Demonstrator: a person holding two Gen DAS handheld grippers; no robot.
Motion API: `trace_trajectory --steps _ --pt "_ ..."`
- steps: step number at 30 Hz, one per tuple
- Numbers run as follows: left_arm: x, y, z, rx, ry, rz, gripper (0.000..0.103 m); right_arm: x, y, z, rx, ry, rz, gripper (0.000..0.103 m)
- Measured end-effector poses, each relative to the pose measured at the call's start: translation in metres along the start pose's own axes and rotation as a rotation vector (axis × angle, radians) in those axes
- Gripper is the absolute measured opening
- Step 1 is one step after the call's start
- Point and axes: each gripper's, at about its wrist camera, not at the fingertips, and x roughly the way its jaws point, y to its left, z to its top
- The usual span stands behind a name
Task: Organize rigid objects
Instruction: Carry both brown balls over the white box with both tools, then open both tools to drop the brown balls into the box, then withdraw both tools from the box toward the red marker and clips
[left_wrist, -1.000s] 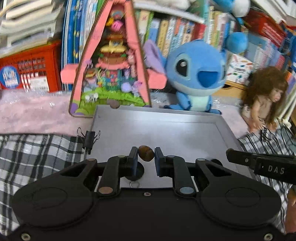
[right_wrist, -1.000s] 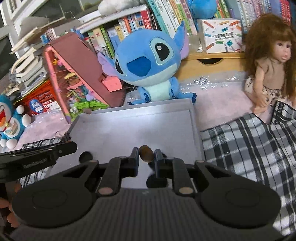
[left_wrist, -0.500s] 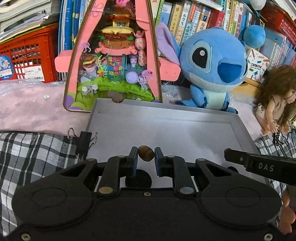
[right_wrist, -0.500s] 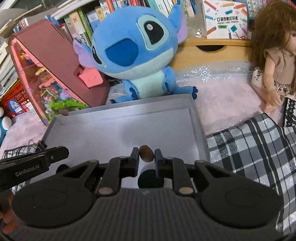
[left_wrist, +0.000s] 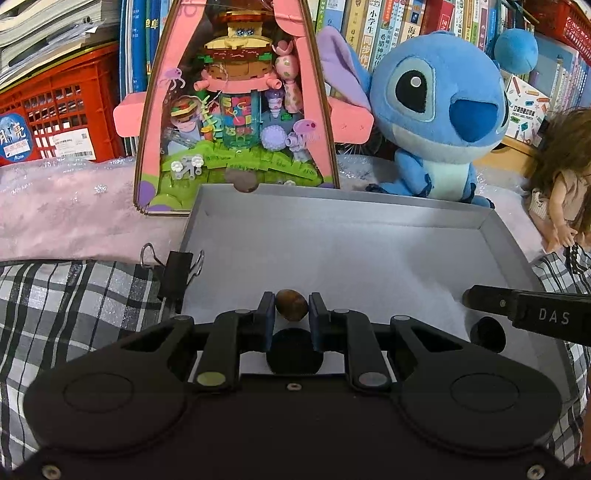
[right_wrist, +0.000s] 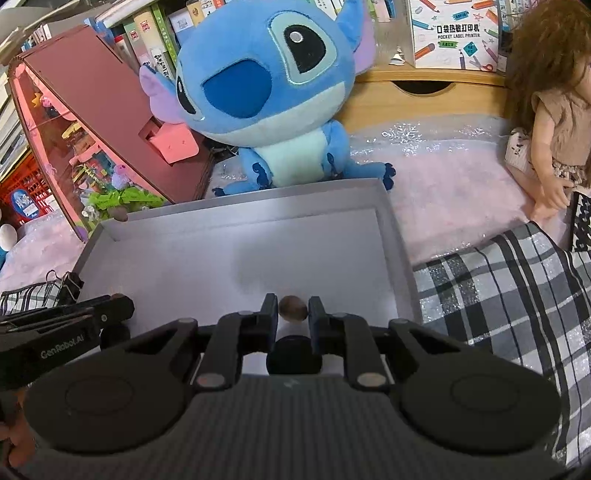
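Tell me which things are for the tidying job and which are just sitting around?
For the job: small brown nut in the left gripper; small brown nut in the right gripper; shallow grey cardboard tray.

Just sitting around: blue plush toy; long-haired doll; pink toy house; black binder clip.

"DAS" on right hand-held gripper, "GenRobot.AI" on left hand-held gripper, "POCKET LABEL PRINTER" on box

Two grippers, the left gripper and the right gripper, each carry one small brown nut between the jaws, so two are held; a third brown nut sits at the far rim of the one grey tray. Beside the tray: one black binder clip. Behind the tray: one blue plush toy, one doll, one pink display house, one red crate.
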Motion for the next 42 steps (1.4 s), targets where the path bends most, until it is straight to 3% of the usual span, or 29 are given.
trace_trajectory --steps 10,13,15,19,27,33,35,42 --pt "0.000 -0.002 -0.003 0.021 -0.005 0.026 0.019 0.004 0.002 -0.004 0.000 0.012 0.002 0.023" --pt "-0.005 -0.004 -0.002 0.032 -0.019 0.051 0.031 0.001 0.003 -0.005 -0.003 -0.002 0.009 0.028" --pt "-0.012 -0.004 -0.002 0.041 -0.036 0.048 0.038 -0.002 0.003 -0.006 -0.001 -0.017 0.012 0.044" --pt "-0.029 -0.004 -0.003 0.052 -0.066 0.031 0.047 -0.013 0.002 -0.010 -0.005 -0.050 0.022 0.050" --pt "-0.065 0.003 -0.012 0.043 -0.115 0.018 0.059 -0.039 0.007 -0.020 -0.055 -0.119 0.024 0.074" --pt "-0.089 0.008 -0.029 0.033 -0.145 0.001 0.068 -0.067 0.014 -0.034 -0.097 -0.189 0.030 0.086" --pt "-0.097 0.009 -0.035 0.037 -0.162 -0.003 0.074 -0.078 0.017 -0.040 -0.118 -0.221 0.022 0.087" --pt "-0.122 0.008 -0.055 0.034 -0.182 -0.024 0.076 -0.106 0.019 -0.061 -0.147 -0.281 0.027 0.089"
